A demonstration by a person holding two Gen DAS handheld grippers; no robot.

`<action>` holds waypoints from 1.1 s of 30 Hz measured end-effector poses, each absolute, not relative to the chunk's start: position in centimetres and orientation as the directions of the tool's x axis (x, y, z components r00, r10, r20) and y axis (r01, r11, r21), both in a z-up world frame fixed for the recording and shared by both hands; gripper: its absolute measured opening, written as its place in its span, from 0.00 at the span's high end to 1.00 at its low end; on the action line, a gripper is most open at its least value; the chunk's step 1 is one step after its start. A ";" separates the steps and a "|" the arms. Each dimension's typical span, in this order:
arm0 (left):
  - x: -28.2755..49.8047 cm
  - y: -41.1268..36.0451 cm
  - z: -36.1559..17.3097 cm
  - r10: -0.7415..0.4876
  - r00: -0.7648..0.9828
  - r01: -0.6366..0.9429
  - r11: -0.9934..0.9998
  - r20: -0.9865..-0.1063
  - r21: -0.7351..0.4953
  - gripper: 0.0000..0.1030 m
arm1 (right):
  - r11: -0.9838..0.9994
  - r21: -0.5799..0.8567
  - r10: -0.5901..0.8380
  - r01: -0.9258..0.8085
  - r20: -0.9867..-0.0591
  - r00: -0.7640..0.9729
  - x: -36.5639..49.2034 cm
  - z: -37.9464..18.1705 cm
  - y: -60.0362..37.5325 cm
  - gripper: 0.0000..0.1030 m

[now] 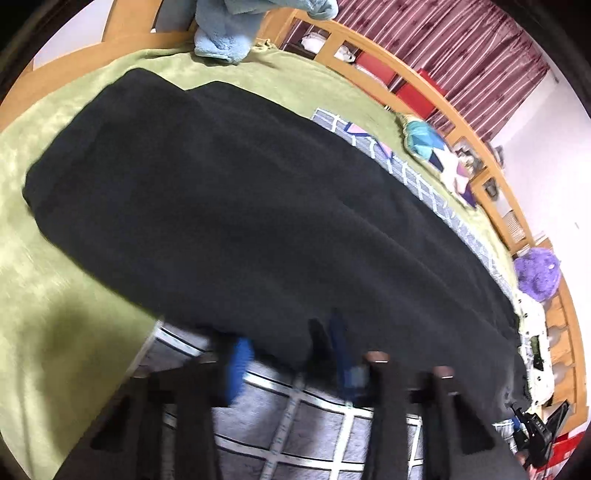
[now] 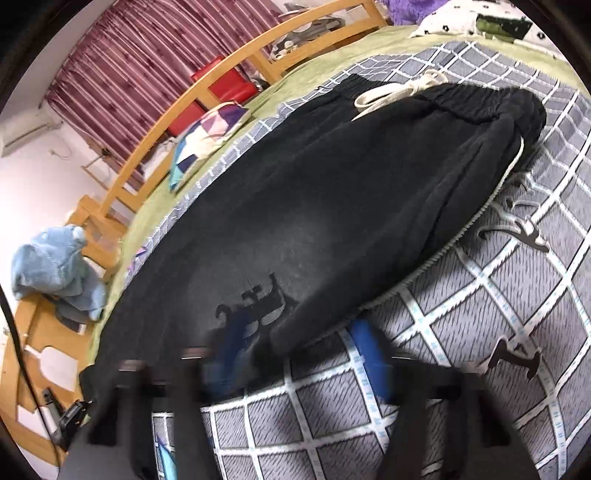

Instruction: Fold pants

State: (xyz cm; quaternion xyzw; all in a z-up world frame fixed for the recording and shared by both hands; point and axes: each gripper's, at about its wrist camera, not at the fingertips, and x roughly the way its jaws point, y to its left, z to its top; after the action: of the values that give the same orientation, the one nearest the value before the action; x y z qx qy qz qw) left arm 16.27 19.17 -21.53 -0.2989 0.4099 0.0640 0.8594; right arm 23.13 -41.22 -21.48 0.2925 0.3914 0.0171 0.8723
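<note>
Pants (image 2: 314,206): we are seeing black pants lying flat, lengthwise across the bed, mostly on the grey checked blanket (image 2: 498,295), with the leg ends reaching onto the green bed cover (image 1: 48,258) toward the footboard end

Waistband: we are finding the elastic waistband (image 2: 480,98) at the far end in the right wrist view, with a cream drawstring (image 2: 395,90) lying on top of it

Side trim: a pale cord (image 2: 461,236) is running along the near edge of the pants

Left gripper (image 1: 288,354): its blue-padded fingers are standing apart at the near edge of the pants; we are seeing one pad (image 1: 240,365) over the blanket just beside the hem, the other partly against the dark cloth; we cannot tell whether any cloth is between them

Right gripper (image 2: 299,350): the fingers are spread wide, one pad (image 2: 369,354) over the blanket, the other blurred against the black cloth near a dark printed motif (image 2: 258,302); we are seeing nothing pinched

Bed frame (image 2: 229,74): a wooden rail is bordering the far edge of the bed

Far edge items: a patchwork cushion (image 1: 436,147), a purple fluffy toy (image 1: 535,273)

Footboard end: a light blue towel (image 1: 229,33) is hanging over the wooden frame

Background: a striped maroon curtain (image 2: 122,62) and red boxes (image 2: 221,81) are standing behind the rail
</note>
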 end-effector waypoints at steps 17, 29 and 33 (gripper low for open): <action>24.1 20.0 -10.8 -0.064 0.778 -0.174 0.934 -0.624 -0.313 0.86 | 0.952 0.299 0.163 0.057 -0.658 0.735 33.6 -10.8 -38.3 0.87; 36.1 18.9 -14.5 0.042 0.724 -0.266 0.938 -0.689 -0.221 0.71 | 0.971 0.236 0.146 0.037 -0.709 0.689 48.8 -15.0 -35.3 0.62; 33.3 18.6 -14.0 0.033 0.752 -0.242 0.942 -0.658 -0.230 0.29 | 0.986 0.169 0.118 0.002 -0.692 0.712 46.2 -15.4 -34.1 0.49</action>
State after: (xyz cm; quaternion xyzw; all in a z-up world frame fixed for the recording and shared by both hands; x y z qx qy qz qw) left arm 33.26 18.61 -13.96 -0.1525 0.3440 0.0744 0.9235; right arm 46.17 -34.14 -15.44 0.0789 0.3780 0.0315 0.9219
